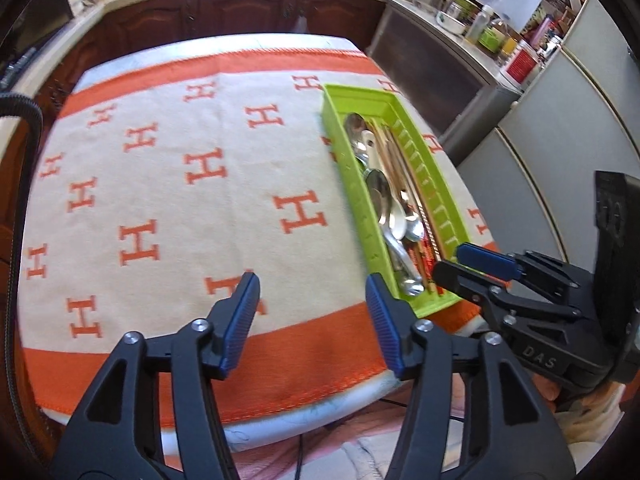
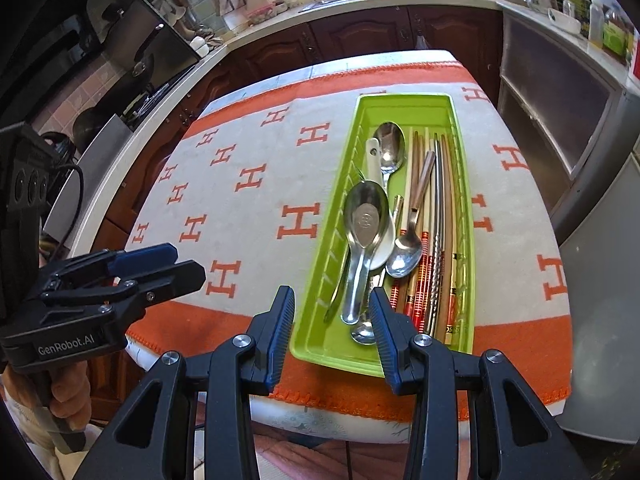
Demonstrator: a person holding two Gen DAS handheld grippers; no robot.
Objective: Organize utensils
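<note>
With jaws parted and nothing held, left gripper (image 1: 312, 316) over bare cloth (image 1: 200, 208), right gripper (image 2: 330, 320) at the tray's near end. Spoons (image 2: 366, 220) and chopsticks (image 2: 438, 216) all inside green tray (image 2: 404, 100); nothing loose outside. Probably finished, or nearly.

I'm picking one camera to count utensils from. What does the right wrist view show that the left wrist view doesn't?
Only the right wrist view looks straight down into the green tray, so the big ladle-like spoon and chopsticks separate clearly. Only the left wrist view shows the cloth's bare left side. Both show tray, utensils and open tongs: left, right.
</note>
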